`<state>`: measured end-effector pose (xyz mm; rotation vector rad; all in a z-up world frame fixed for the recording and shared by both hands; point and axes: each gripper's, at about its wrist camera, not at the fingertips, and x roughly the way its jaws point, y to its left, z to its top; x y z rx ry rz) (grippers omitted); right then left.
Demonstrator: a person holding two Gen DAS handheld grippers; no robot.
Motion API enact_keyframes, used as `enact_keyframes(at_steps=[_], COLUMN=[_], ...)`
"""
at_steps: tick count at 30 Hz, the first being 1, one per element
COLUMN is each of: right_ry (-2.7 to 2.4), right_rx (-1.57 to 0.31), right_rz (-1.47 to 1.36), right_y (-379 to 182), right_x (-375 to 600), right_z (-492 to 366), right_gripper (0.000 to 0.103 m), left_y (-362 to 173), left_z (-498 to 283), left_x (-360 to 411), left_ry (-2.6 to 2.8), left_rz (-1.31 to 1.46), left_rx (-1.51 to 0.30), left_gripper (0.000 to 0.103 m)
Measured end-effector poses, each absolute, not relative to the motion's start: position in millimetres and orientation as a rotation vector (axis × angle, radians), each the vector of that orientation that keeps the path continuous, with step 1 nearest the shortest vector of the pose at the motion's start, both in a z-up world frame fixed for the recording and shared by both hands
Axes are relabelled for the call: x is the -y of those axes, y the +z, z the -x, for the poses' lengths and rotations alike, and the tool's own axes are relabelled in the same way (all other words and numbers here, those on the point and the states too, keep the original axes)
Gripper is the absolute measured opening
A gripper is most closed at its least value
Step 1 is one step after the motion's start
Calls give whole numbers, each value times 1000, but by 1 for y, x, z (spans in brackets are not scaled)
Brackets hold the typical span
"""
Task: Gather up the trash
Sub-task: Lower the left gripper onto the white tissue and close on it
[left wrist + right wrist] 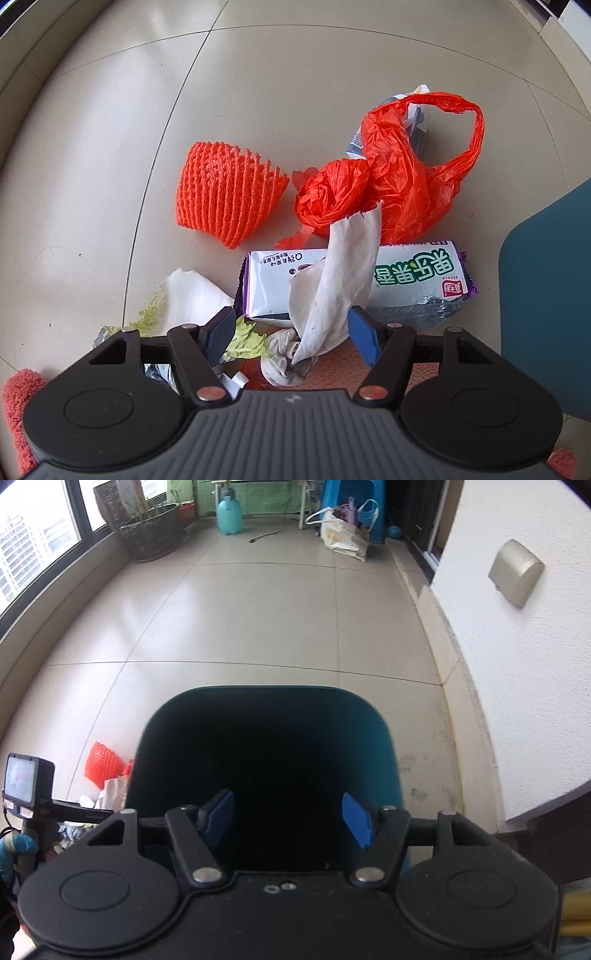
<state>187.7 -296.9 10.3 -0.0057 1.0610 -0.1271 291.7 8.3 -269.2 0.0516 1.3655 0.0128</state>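
Trash lies in a heap on the tiled floor in the left wrist view. It holds a crumpled white paper towel, a white and purple snack wrapper, a red plastic bag, an orange foam fruit net and a pale cabbage leaf. My left gripper points down with the towel between its jaws. The right pad is beside the towel and the left pad stands apart from it. My right gripper hangs open and empty over the dark mouth of the teal bin.
The bin's side stands just right of the heap. A red fuzzy cloth lies at lower left. Far off are a plant pot, a blue spray bottle and a shopping bag. A white wall runs along the right.
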Motion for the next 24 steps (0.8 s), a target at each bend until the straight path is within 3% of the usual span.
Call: enact_keyframes(at_steps=[2, 6, 7, 9, 11, 17, 21, 24], right_ry=[-198, -253, -245, -243, -245, -238, -203, -203], right_rx=[-1058, -1104, -1126, -1156, -1179, -1226, -1218, -1203], right_rz=[25, 23, 7, 7, 2, -45, -44, 4], right_y=[7, -15, -20, -31, -39, -51, -55, -60], right_x=[313, 336, 339, 343, 346, 354, 356, 352], right_z=[-187, -185, -185, -183, -183, -179, -184, -182], right_gripper=[65, 64, 63, 60, 53, 18, 6, 6], left_y=[-272, -277, -277, -278, -279, -278, -267, -250], left_z=[-294, -296, -296, -294, -293, -289, -286, -282], left_x=[-8, -5, -4, -2, -1, 1, -2, -6], left_ry=[16, 34, 37, 48, 51, 67, 90, 95], left_rz=[-46, -62, -67, -80, -85, -99, -93, -71], left_rx=[-1366, -1374, -1372, -1368, -1370, -1389, -1382, -1374], left_gripper=[63, 42, 33, 29, 19, 12, 6, 5])
